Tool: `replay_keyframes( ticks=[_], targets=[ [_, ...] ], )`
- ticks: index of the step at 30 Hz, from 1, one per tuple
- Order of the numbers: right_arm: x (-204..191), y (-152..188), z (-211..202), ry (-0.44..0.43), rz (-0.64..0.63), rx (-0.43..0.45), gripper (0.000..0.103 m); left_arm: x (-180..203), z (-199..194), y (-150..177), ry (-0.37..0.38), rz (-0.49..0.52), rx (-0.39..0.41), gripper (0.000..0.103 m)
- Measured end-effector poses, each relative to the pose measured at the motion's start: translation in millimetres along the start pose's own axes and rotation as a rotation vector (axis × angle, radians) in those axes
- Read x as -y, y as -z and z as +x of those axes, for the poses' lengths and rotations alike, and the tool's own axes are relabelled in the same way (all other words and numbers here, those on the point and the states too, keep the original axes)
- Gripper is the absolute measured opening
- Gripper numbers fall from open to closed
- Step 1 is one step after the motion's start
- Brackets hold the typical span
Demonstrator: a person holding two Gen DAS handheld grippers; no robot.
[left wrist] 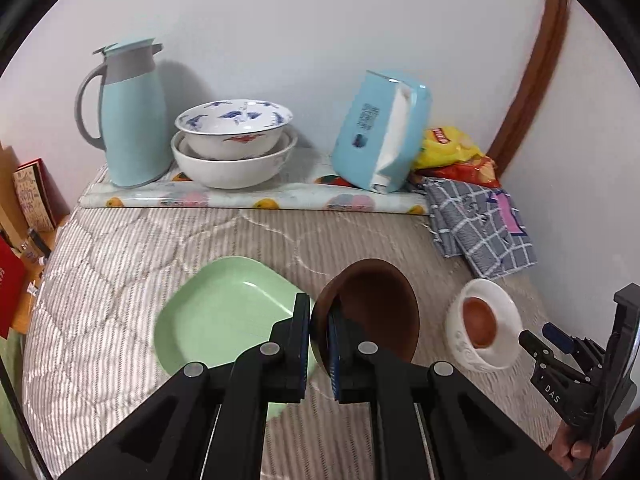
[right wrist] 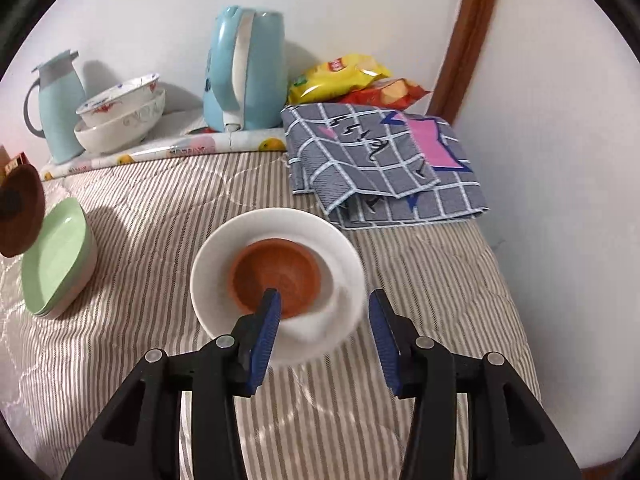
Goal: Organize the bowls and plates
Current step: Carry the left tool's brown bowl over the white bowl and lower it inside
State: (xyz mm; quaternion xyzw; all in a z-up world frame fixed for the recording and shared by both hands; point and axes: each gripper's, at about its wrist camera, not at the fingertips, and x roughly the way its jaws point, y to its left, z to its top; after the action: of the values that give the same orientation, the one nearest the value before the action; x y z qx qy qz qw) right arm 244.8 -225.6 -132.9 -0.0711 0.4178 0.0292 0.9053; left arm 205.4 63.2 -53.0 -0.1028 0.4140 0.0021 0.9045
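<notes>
My left gripper is shut on the rim of a dark brown bowl and holds it tilted above the striped bedding, just right of the green square plates. The brown bowl and the stacked green plates also show at the left of the right wrist view. My right gripper is open, its jaws astride the near rim of a white bowl that holds a smaller orange bowl. That white bowl and the right gripper show in the left wrist view.
At the back stand a light blue jug, two nested white patterned bowls, a blue tissue pack, snack bags and a folded checked cloth. Boxes sit at the left edge. A wall closes the right side.
</notes>
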Motion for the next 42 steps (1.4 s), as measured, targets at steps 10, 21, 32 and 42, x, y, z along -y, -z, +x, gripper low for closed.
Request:
replay_keyframes(
  ticks=[10, 21, 32, 42],
  targets=[
    [42.2, 31.8, -37.8, -0.008, 0.082, 0.049, 0.047, 62.2, 4.3, 17.8, 0.088, 0.054, -0.049, 0.009],
    [71.4, 61.9, -52.8, -0.032, 0.124, 0.047, 0.047, 101.0, 16.2, 24.5, 0.111, 0.068, -0.084, 0.009],
    [90.1, 70.1, -47.2, -0.04, 0.161, 0.043, 0.047, 127.6, 43.7, 25.4, 0.11, 0.08, -0.116, 0.009],
    [100.1, 71.7, -29.2, -0.055, 0.19, 0.012, 0.047, 153.8, 73.9, 21.1, 0.108, 0.098, -0.147, 0.009]
  ],
)
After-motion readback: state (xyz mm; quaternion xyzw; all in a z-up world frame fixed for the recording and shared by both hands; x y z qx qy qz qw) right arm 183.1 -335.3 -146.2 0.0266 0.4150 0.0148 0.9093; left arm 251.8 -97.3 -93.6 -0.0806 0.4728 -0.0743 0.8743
